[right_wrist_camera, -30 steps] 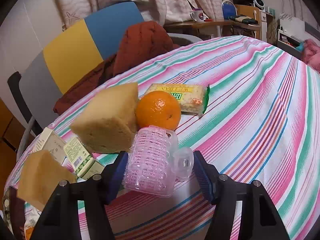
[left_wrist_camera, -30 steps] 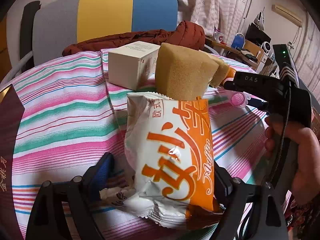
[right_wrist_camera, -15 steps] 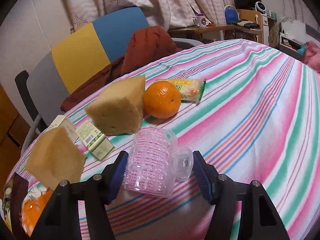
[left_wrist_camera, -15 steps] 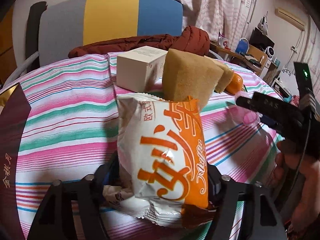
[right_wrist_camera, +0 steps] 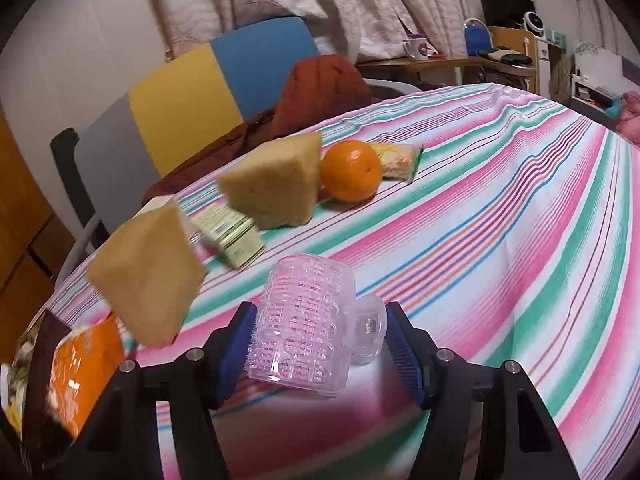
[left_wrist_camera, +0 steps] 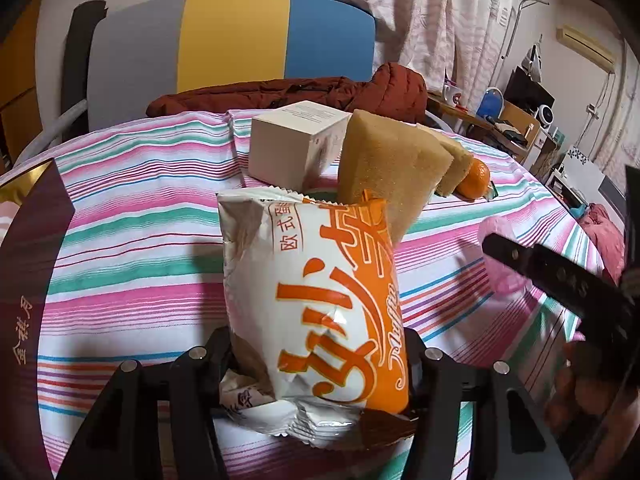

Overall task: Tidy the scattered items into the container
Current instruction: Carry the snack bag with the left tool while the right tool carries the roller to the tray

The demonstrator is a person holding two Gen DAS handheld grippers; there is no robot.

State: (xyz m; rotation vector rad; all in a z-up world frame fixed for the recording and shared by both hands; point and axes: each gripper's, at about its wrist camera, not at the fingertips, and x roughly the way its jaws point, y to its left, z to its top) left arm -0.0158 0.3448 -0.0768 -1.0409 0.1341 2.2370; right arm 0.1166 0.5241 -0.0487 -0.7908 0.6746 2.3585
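Observation:
A white and orange snack packet (left_wrist_camera: 320, 300) stands upright between the fingers of my left gripper (left_wrist_camera: 320, 344). Its jaws are closing and both fingers touch the packet's sides. My right gripper (right_wrist_camera: 320, 320) is shut on a pink see-through roller (right_wrist_camera: 308, 304) with a clear cap and carries it above the striped tablecloth. The left wrist view shows one of its fingers (left_wrist_camera: 560, 280) at the right. The dark maroon box (left_wrist_camera: 32, 260) lies at the table's left edge.
Two tan sponges (right_wrist_camera: 148, 276) (right_wrist_camera: 276, 184), a small green box (right_wrist_camera: 232, 236), an orange (right_wrist_camera: 351, 170) and a cracker packet (right_wrist_camera: 400, 158) lie on the cloth. A white box (left_wrist_camera: 292, 144) stands behind the packet. A chair (left_wrist_camera: 232, 40) with a red jacket (left_wrist_camera: 320, 88) is beyond.
The left jaws have closed in from wide apart onto the snack packet. The right gripper, still holding the roller, has drawn back from the orange toward the table's left end.

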